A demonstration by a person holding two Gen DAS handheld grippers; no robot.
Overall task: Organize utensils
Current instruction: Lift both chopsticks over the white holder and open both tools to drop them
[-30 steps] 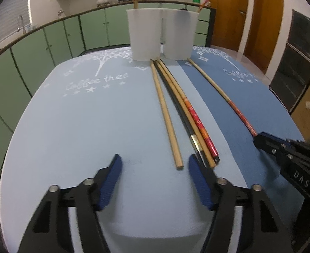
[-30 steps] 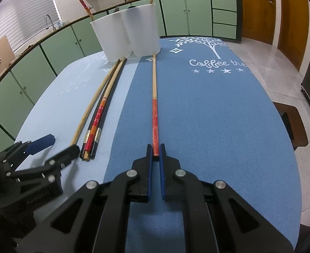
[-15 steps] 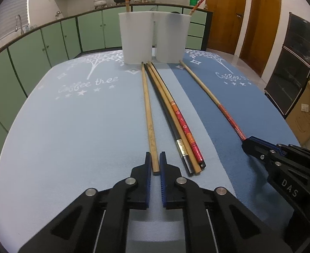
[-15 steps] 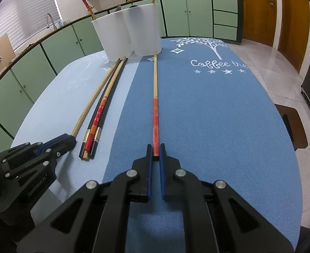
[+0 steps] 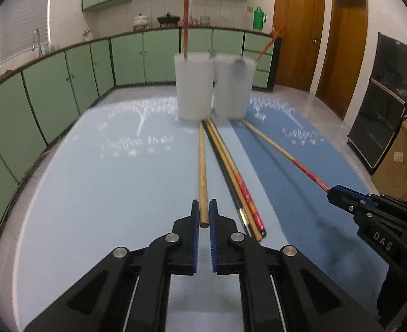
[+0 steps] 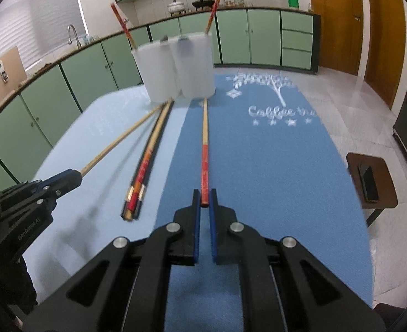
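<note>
My left gripper (image 5: pixel 202 213) is shut on the near end of a plain wooden chopstick (image 5: pixel 202 166) and holds that end raised off the light blue mat. My right gripper (image 6: pixel 204 199) is shut on the red end of a red-and-wood chopstick (image 6: pixel 205 149) over the dark blue mat. Three more chopsticks (image 5: pixel 236 182) lie bundled between them, also seen in the right wrist view (image 6: pixel 145 168). Two white translucent cups (image 5: pixel 194 88) (image 5: pixel 234 88) stand at the far end, each with a red chopstick in it.
The table carries a light blue mat (image 5: pixel 106 193) and a dark blue mat (image 6: pixel 272 166). Green cabinets (image 5: pixel 65 77) ring the room. A small stool with a phone (image 6: pixel 369 182) stands right of the table. Wooden doors (image 5: pixel 297 30) are at the back right.
My left gripper closed on the plain wooden chopstick and lifted its near end. My right gripper stayed shut on the red-ended chopstick and also rose; both views tilted upward.
</note>
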